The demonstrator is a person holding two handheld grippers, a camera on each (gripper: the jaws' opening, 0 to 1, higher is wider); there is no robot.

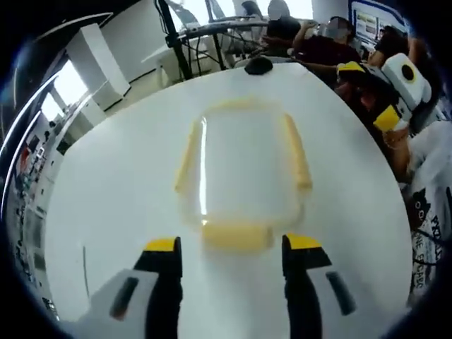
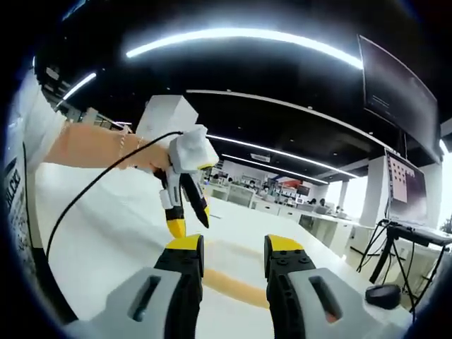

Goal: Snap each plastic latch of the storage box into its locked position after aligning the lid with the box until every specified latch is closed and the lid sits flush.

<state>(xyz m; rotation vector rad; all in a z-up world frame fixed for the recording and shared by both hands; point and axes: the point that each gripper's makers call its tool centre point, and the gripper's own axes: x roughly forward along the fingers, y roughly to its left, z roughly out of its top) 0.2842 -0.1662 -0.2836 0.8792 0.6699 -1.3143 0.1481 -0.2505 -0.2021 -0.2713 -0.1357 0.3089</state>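
One clear storage box (image 1: 240, 169) with yellow latches (image 1: 236, 235) sits mid-tabletop (image 1: 106, 212), lid on. Left gripper (image 1: 233, 248) hovers just short of the near latch, jaws spread wide, holding nothing. Right gripper (image 2: 233, 248) is raised near the tabletop edge, jaws parted, empty; a yellow latch strip (image 2: 229, 286) shows between them. Black mouse (image 1: 258, 65) at far edge.

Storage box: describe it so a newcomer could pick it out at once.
Find the big white round table. Near its middle, just ahead of the left tongs, lies the storage box, a clear rectangular container with pale yellow latches along its edges. The only other thing on the table is a small black object at the far edge.
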